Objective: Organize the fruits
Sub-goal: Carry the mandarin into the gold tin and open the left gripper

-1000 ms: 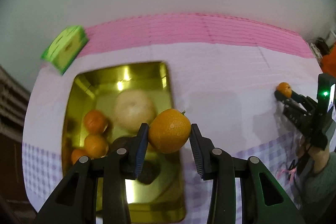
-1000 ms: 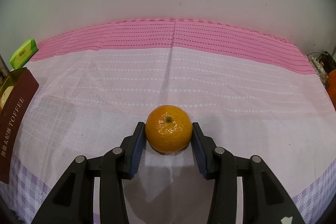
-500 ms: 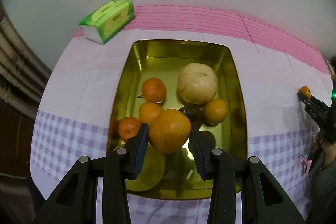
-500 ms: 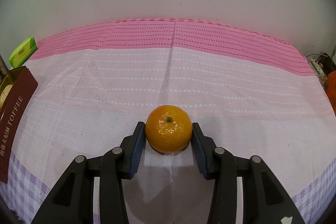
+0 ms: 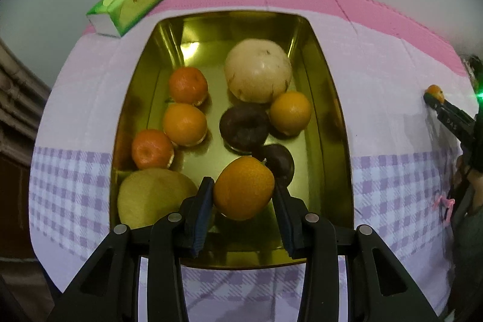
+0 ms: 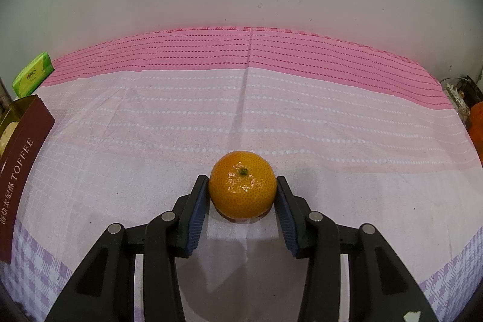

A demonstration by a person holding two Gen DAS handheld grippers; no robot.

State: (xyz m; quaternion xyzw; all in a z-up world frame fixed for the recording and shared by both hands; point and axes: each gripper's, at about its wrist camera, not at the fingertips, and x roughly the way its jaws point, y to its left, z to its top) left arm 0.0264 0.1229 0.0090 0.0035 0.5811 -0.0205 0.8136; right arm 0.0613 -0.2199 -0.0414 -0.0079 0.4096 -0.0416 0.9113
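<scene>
Oranges sit in both grippers at once. The left gripper is closed on a carried orange, its blue pads pressing the fruit from either side, and it points steeply down over the near end of the gold tin. That placement makes sense as a drop-off: beneath and just ahead of the fingers lies a bare patch of tin floor, which looks like the intended landing spot.

Ahead of this gripper the tin already holds the sorted fruit. A big pale round fruit lies at the far right, four small oranges are spread left and right of centre, two dark round fruits sit just beyond the carried orange, and a greenish-yellow fruit lies close to the left finger. Beyond the tin's far left corner a green tissue pack rests on the tablecloth.

The right gripper is likewise clamped on a second orange, which appears to rest on the cloth, though the contact underneath is partly shadowed. It seems to wait its turn. Far to its left the tin's brown side, lettered TOFFEE, shows at the picture's edge.

Judging by this, the left orange goes in first, and release should be low so that it does not roll onto the dark fruits.
</scene>
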